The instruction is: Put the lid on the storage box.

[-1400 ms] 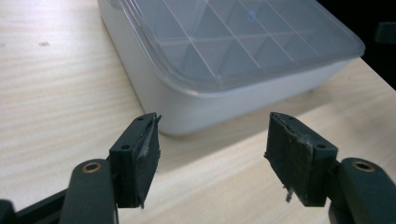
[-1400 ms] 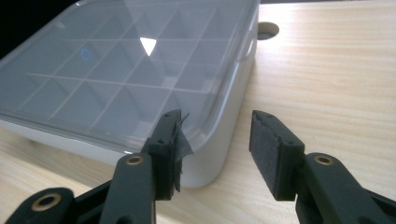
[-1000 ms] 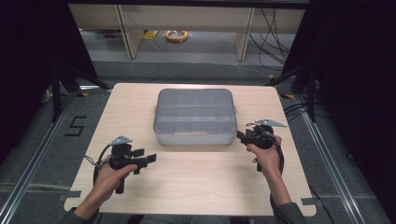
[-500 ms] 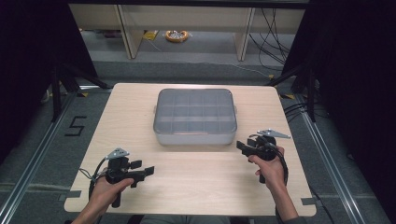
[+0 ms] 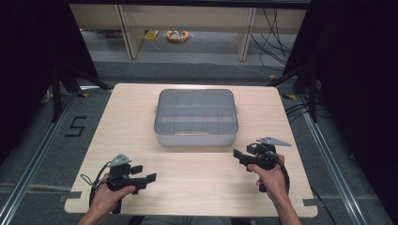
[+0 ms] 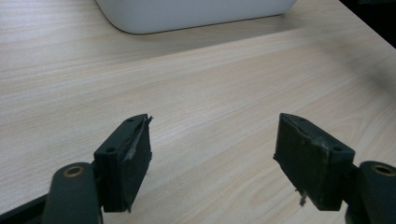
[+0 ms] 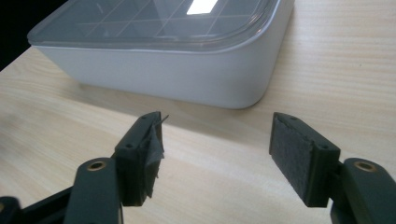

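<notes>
Both tools, left tool (image 5: 141, 179) and right tool (image 5: 241, 156), sit spread and empty near the front of the counter (image 5: 126, 122), probably just staged. The lidded box (image 5: 196, 116) sits mid-counter toward the back, long axis running left-right, front wall facing the person, well apart from both.

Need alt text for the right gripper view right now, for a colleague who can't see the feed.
The right gripper hangs open and empty over a light wooden table, its two black jaws spread wide. Just beyond them sits a white compartment box with a closed clear lid, one rounded corner nearest the jaws.
</notes>
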Demonstrator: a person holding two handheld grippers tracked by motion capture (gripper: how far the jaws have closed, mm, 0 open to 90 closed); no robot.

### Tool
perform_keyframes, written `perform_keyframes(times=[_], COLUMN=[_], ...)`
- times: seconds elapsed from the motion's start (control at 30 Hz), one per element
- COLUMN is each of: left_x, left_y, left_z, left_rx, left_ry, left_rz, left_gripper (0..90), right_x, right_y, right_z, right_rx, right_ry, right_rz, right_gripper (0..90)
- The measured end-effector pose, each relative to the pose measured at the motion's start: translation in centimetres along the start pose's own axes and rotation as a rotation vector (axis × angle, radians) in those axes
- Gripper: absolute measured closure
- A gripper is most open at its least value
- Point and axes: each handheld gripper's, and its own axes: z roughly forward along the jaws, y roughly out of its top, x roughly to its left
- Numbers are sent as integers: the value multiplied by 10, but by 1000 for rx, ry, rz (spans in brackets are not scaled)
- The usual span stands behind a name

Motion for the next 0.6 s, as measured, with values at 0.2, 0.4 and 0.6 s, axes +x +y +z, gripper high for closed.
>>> perform_keyframes(times=[0.2,0.4,0.6], left_x=[-3,-7,-12], left_y=[-4,-7,-11], left_z=[-1,-2,-2], left_rx=[-2,9,15], left_ry=[1,-9,-12], left_rz=[16,34,47], left_gripper=[251,242,240], right_x=[3,6,10], right_y=[-5,-11,-17], right_z=[-1,-3,-6], right_rx=[8,8,40], right_ry=[8,18,23], right_rz=[7,13,1], right_gripper=[318,305,298])
